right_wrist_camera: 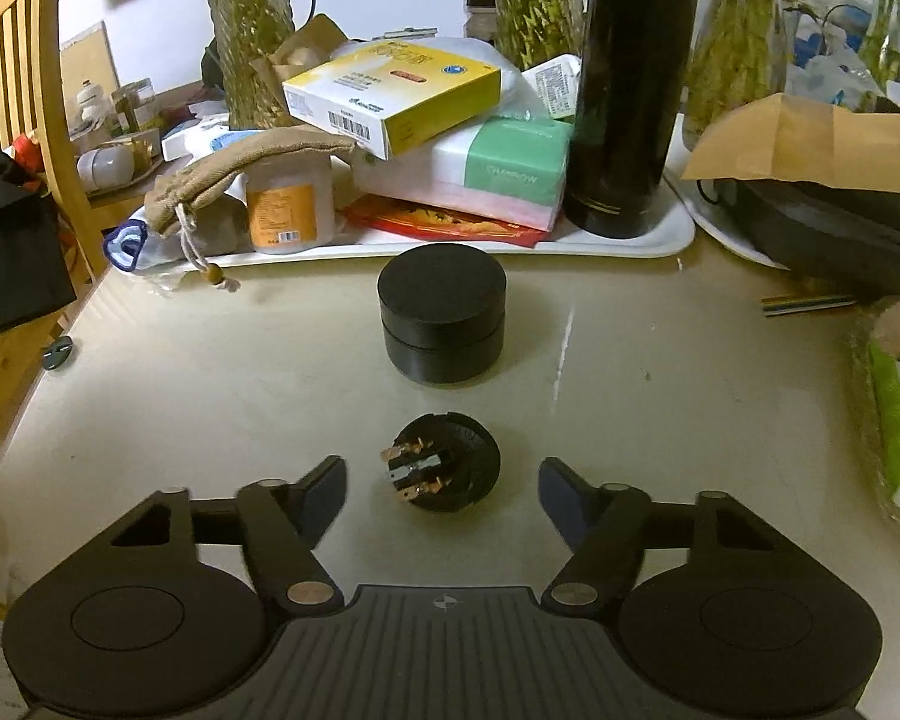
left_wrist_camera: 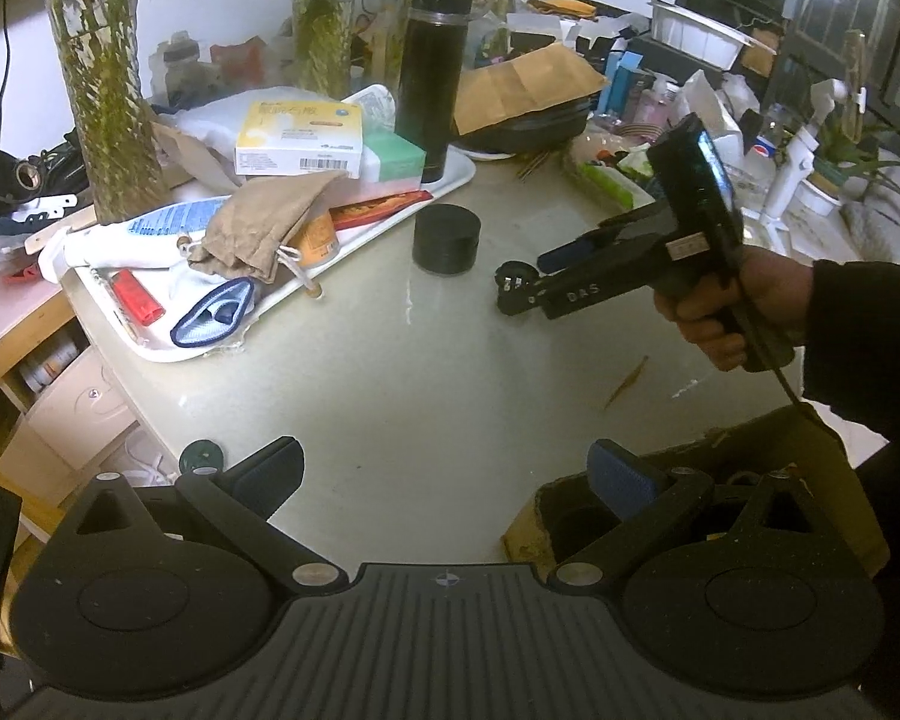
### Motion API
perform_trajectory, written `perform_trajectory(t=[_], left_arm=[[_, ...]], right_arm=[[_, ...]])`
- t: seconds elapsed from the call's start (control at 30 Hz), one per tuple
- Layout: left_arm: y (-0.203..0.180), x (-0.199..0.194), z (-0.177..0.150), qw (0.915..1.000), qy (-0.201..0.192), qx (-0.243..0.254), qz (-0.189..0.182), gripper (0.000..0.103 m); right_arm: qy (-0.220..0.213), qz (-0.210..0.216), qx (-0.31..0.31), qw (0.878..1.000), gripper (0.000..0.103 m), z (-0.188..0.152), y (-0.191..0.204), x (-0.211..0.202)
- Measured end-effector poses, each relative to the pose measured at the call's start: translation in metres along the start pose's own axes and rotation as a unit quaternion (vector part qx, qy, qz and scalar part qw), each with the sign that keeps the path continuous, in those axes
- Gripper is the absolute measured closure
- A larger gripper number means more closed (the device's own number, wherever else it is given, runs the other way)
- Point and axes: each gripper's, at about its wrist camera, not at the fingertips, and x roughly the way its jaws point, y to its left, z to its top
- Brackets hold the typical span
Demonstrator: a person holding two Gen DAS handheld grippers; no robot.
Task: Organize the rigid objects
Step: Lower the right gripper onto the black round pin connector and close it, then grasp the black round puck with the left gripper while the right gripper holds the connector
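The right gripper [right_wrist_camera: 442, 495] is hanging low over the table [right_wrist_camera: 660, 432], its jaws standing partly apart with a small black round plug [right_wrist_camera: 444, 461] lying between them; the pads are clear of it on both sides, so nothing is being gripped. The plug is lying on its side, copper prongs showing toward the camera. The left gripper [left_wrist_camera: 447, 477] is waiting near the table's front edge, jaws wide apart and holding nothing, its right finger [left_wrist_camera: 621, 477] sitting over a brown box at that edge. From the left wrist view, a hand [left_wrist_camera: 726, 306] in a dark sleeve is carrying the right gripper toward the plug. Just beyond the plug, a black round lidded container [right_wrist_camera: 441, 318] is standing upright toward the middle of the table. Farther back, a white tray [right_wrist_camera: 678, 237] is crowding the far edge, bearing a tall black flask [right_wrist_camera: 627, 90], a yellow box [right_wrist_camera: 396, 96] stacked on a tissue pack [right_wrist_camera: 492, 174], an orange-labelled jar [right_wrist_camera: 288, 204] and a tan drawstring pouch [right_wrist_camera: 222, 180]
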Motion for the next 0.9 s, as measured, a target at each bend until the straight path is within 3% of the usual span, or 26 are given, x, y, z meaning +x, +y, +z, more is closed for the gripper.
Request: perform_trajectory(t=[0.07,0.17,0.5,0.9], left_arm=[[0.0,0.0,0.0,1.0,0.001,0.0,0.0,0.0],[-0.001,0.0,0.001,1.0,0.002,0.002,0.0,0.0],[-0.001,0.007,0.008,0.9998,0.004,0.004,0.018,0.0],[-0.007,0.022,0.029,0.9996,-0.006,0.023,0.018,0.0]], right_arm=[[-0.001,0.0,-0.002,1.0,0.038,0.001,0.0,0.004],[0.001,0.007,-0.003,1.0,0.056,0.003,0.0,0.009],[0.004,-0.013,-0.017,1.0,0.056,-0.001,0.001,-0.013],[-0.015,-0.025,0.016,0.999,0.056,-0.01,-0.004,-0.074]])
